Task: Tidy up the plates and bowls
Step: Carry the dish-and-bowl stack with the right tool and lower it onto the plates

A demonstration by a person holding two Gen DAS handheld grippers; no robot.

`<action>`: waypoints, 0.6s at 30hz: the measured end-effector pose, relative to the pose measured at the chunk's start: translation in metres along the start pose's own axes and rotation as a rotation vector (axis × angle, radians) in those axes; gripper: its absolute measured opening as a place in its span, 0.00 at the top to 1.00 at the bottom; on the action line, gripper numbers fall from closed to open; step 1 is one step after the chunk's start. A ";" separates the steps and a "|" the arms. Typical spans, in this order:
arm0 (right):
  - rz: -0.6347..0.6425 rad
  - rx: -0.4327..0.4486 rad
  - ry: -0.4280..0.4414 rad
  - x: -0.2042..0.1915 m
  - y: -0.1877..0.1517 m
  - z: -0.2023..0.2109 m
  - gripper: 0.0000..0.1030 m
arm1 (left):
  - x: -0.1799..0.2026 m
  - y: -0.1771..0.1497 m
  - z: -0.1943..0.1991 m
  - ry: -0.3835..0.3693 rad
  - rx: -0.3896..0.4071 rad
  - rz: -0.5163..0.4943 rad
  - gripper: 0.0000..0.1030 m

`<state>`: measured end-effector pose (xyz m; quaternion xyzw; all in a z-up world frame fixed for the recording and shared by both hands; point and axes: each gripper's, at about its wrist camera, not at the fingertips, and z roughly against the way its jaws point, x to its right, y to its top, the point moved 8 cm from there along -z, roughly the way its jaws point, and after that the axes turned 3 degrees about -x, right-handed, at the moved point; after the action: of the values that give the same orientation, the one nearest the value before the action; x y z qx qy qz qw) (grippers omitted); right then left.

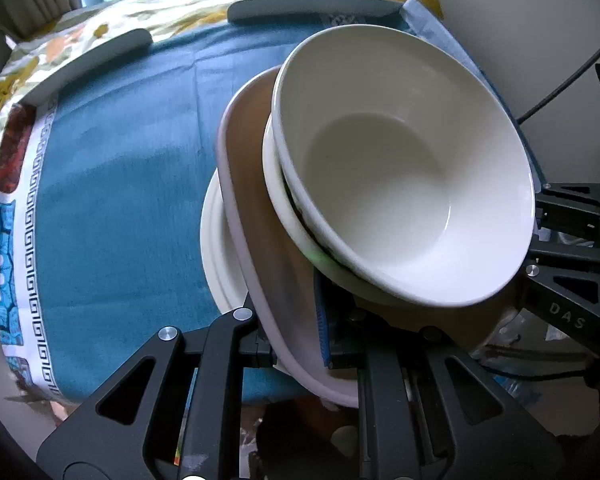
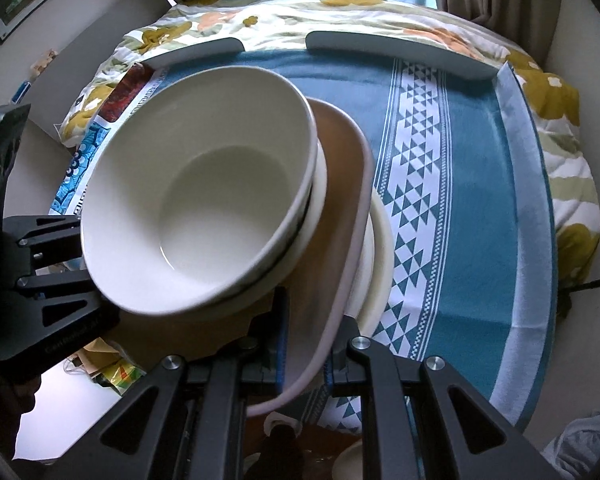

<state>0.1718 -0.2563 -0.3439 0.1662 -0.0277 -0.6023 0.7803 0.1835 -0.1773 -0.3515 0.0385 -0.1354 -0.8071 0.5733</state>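
Observation:
A stack of dishes hangs tilted above the blue tablecloth (image 1: 112,200). A white bowl (image 1: 400,184) sits on top, nested in a second white bowl (image 1: 276,184). Both rest on a brown plate with a pale rim (image 1: 252,168), and a white plate (image 1: 216,248) lies under it. My left gripper (image 1: 300,344) is shut on the brown plate's rim. My right gripper (image 2: 304,352) is shut on the same plate's opposite rim (image 2: 340,280). The white bowl (image 2: 196,200) fills the left of the right wrist view. Each gripper shows at the edge of the other's view.
Two grey curved bars (image 1: 312,8) (image 2: 400,52) lie at the far edge of the cloth. A floral bedspread (image 2: 340,16) lies beyond it. A patterned white band (image 2: 416,184) runs across the cloth. A dark cable (image 1: 560,84) hangs at the right wall.

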 end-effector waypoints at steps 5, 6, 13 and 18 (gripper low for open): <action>-0.019 0.005 0.010 0.005 -0.001 -0.003 0.87 | -0.002 0.001 -0.003 0.022 0.002 -0.015 0.88; -0.022 0.006 0.011 0.006 -0.001 -0.003 0.87 | -0.002 0.002 -0.003 0.023 0.004 -0.015 0.88; -0.026 0.001 0.001 0.005 -0.002 -0.002 0.87 | -0.004 0.004 -0.005 0.058 0.007 -0.017 0.87; -0.036 -0.022 0.009 0.007 0.000 -0.003 0.87 | -0.007 0.004 -0.007 0.074 -0.012 -0.022 0.79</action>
<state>0.1746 -0.2617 -0.3480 0.1606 -0.0144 -0.6158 0.7712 0.1915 -0.1736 -0.3579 0.0663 -0.1087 -0.8122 0.5693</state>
